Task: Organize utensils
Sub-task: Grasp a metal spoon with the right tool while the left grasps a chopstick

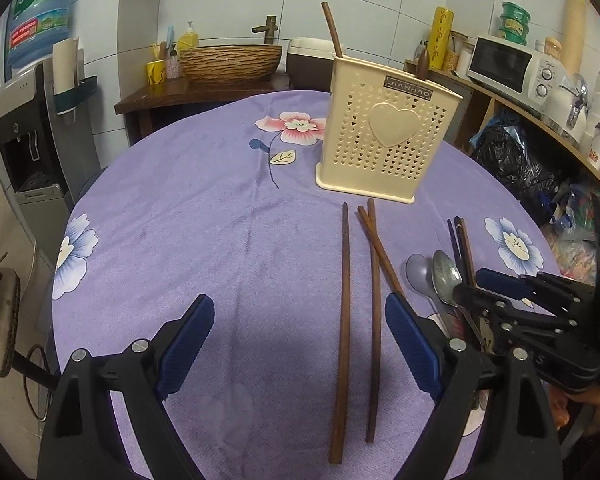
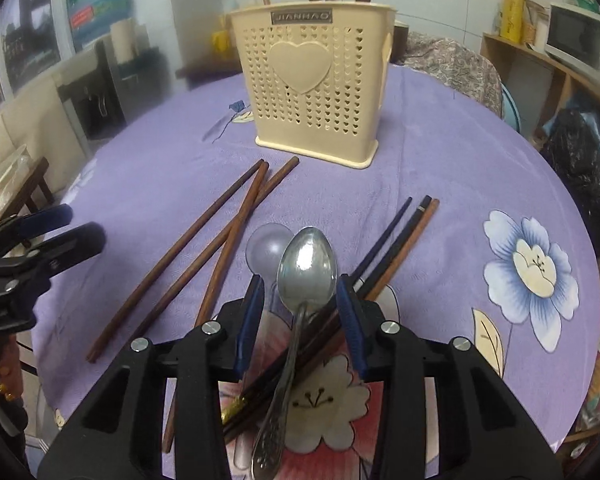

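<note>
A cream perforated utensil holder [image 1: 384,132] [image 2: 316,80] stands upright on the purple tablecloth, with a brown chopstick and a dark handle sticking out of it. Three brown chopsticks [image 1: 346,320] [image 2: 188,256] lie in front of it. A metal spoon [image 2: 306,276] [image 1: 446,276], a clear plastic spoon [image 2: 268,246] and several dark chopsticks [image 2: 396,240] lie in a pile. My left gripper [image 1: 300,340] is open above two brown chopsticks. My right gripper [image 2: 300,312] is open with its fingers either side of the metal spoon's neck.
The round table's edge [image 1: 72,216] curves at left. A water dispenser [image 1: 24,120] stands left of it. A basin on a wooden stand [image 1: 230,62] is behind. Shelves with a microwave [image 1: 512,66] and bags are at right.
</note>
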`<move>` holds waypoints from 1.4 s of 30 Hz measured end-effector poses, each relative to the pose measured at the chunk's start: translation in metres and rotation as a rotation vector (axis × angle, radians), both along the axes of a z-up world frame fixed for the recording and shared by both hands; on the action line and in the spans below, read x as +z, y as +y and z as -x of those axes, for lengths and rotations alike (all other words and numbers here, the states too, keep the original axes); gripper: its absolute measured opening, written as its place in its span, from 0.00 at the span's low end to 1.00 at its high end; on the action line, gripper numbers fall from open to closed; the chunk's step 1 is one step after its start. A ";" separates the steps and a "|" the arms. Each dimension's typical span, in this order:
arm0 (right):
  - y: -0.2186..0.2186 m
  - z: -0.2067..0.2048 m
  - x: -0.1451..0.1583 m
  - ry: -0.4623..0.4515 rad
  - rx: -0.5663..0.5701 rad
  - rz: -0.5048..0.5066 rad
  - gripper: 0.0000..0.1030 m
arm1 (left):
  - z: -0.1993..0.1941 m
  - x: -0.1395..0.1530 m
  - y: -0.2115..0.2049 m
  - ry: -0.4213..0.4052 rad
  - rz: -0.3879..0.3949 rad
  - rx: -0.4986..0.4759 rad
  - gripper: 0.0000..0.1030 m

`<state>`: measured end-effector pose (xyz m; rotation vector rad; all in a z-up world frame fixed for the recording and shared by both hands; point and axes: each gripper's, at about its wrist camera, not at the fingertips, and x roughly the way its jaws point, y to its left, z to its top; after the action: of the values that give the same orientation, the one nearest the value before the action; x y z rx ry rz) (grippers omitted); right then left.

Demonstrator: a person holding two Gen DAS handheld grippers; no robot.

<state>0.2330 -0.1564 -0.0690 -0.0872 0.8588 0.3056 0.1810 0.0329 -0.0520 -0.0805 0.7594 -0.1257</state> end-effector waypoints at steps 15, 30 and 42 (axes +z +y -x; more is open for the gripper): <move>0.003 -0.033 -0.013 0.064 0.026 0.025 0.42 | -0.003 -0.005 0.004 0.013 0.018 -0.001 0.84; -0.014 -0.009 0.010 -0.011 0.000 -0.036 0.38 | -0.006 -0.007 -0.005 0.026 -0.006 -0.020 0.84; -0.099 -0.006 -0.010 0.049 -0.213 0.048 0.38 | -0.022 -0.011 -0.029 0.063 -0.029 -0.108 0.62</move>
<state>0.2385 -0.2555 -0.0792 -0.0323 0.9160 0.0879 0.2026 0.0043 -0.0630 -0.0160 0.8286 -0.2160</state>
